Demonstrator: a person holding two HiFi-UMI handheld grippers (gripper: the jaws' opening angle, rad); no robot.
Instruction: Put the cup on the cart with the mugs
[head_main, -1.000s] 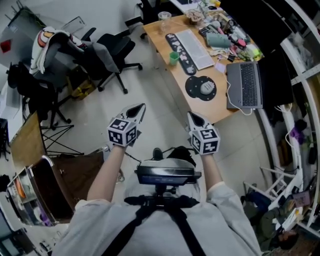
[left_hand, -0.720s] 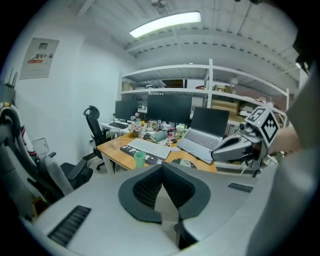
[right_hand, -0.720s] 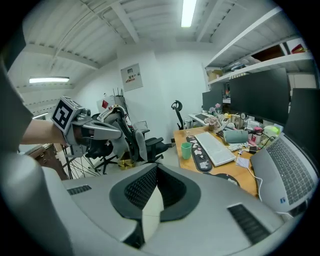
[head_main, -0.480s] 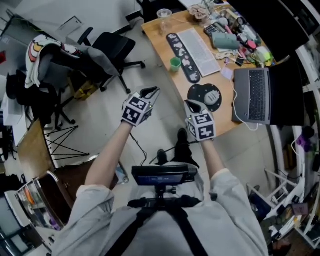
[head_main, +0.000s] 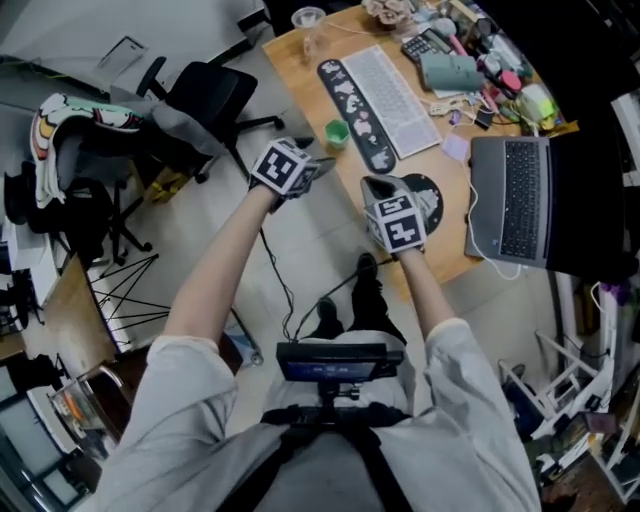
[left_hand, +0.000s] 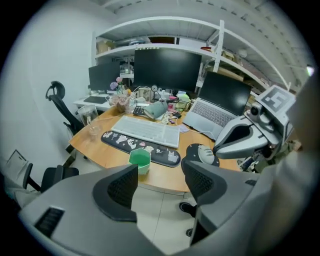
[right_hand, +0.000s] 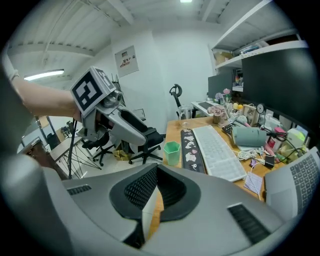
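A small green cup (head_main: 337, 132) stands near the front edge of the wooden desk (head_main: 305, 72), beside a black patterned wrist rest (head_main: 350, 100). My left gripper (head_main: 320, 165) hovers just short of it, over the floor. Its jaws are opening with nothing between them, and the cup (left_hand: 140, 160) shows past the gap. My right gripper (head_main: 376, 186) is held at the desk's edge near the mouse pad, shut and empty. In the right gripper view the cup (right_hand: 171, 152) stands ahead, with the left gripper (right_hand: 131, 131) to its left.
A keyboard (head_main: 392, 90), a mouse (head_main: 425, 195), a laptop (head_main: 520, 200) and clutter fill the desk, with a clear glass (head_main: 307, 20) at its far corner. A black office chair (head_main: 200, 95) stands left of the desk. A metal cart corner (head_main: 75, 400) shows at lower left.
Both grippers have moved forward toward the desk and the green cup. The left jaws have gone from shut to open. The right gripper stays shut.
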